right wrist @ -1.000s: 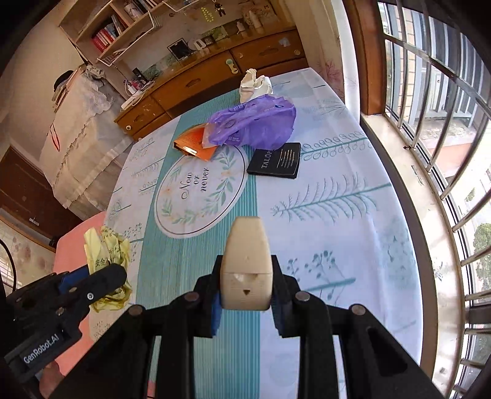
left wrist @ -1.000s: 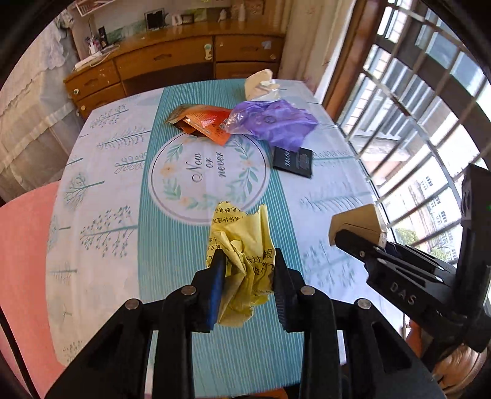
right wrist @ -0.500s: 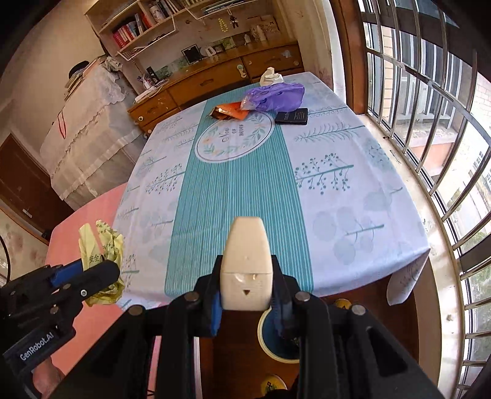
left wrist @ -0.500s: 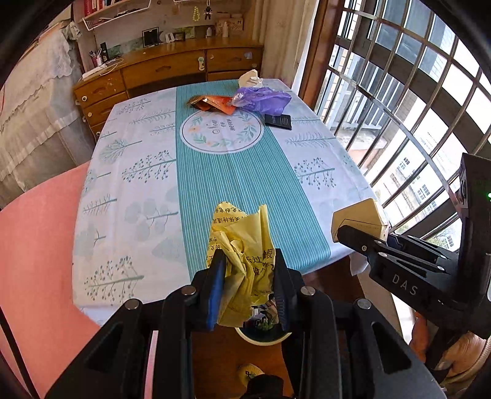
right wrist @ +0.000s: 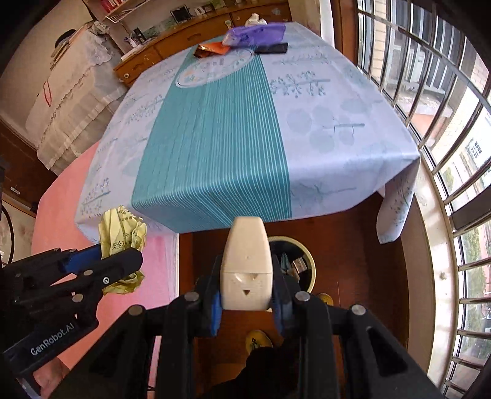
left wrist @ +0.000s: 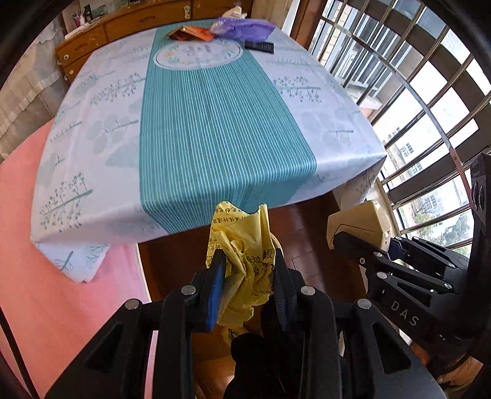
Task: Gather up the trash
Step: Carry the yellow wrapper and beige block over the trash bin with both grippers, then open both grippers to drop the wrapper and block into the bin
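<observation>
table [right wrist: 322,129] in teal-and-pale-blue leaf-print cloth | dark wood floor [right wrist: 353,245] at its near edge | wooden dresser [right wrist: 184,33] beyond far edge | barred windows [right wrist: 429,76] right, daylit

A cloth-covered tabletop [right wrist: 214,147] carries, at its far end, an orange wrapper [right wrist: 211,48], a purple bag [right wrist: 254,35], a black packet [right wrist: 272,48] and white paper [right wrist: 254,20]; a bin [right wrist: 307,261] stands on the floor [right wrist: 353,245].

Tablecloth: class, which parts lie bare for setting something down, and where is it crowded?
The teal striped band and both pale leaf-print sides are bare up to the near edge. The far end is crowded: purple plastic bag, orange wrapper, black booklet, white crumpled tissue.
</observation>
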Tool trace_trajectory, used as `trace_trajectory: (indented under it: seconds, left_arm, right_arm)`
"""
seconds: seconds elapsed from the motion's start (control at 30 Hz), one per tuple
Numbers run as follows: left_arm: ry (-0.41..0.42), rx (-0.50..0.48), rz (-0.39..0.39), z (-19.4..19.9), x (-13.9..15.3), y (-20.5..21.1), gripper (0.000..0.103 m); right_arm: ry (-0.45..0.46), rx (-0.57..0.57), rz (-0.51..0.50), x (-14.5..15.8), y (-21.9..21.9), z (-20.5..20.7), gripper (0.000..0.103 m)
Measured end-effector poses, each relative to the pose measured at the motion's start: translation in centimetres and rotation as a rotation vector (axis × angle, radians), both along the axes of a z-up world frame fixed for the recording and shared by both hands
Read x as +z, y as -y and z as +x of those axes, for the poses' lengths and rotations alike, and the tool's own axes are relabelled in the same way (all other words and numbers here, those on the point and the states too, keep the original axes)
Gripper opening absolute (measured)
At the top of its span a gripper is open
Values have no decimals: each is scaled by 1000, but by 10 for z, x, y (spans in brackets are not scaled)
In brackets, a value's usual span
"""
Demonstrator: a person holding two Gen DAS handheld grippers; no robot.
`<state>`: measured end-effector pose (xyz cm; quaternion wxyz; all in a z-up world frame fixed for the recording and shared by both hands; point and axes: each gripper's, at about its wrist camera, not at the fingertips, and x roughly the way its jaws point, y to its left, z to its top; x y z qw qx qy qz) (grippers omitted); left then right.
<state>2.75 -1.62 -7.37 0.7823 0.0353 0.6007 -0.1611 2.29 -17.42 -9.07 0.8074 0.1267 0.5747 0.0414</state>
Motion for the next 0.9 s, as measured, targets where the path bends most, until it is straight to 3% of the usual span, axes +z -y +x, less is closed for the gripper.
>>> trace_trajectory:
  seconds: [0.3,0.77,0.8,0.83,0.87,0.9]
  left_arm:
    - [-131,31,34,5,-113,27,27]
    - [-173,151,73,32,-291,36,31]
    - [-170,158,82,31,-300,36,33]
    - [-160,164,92,30,-308,37,41]
    - [-153,166,113,30,-314,39,53]
    - [-137,176,152,30,-320,39,58]
  right_arm:
    - [-153,7,23,-103,16,4,26]
    - [-270,-36,89,-280,42,33,26]
    - [-267,-48,95,-291,43,33,28]
    - [-264,-54,101,-298,43,35,39]
    - [-260,-61,92,-306,44,35,46]
    - [-257,-64,75,-312,46,35,49]
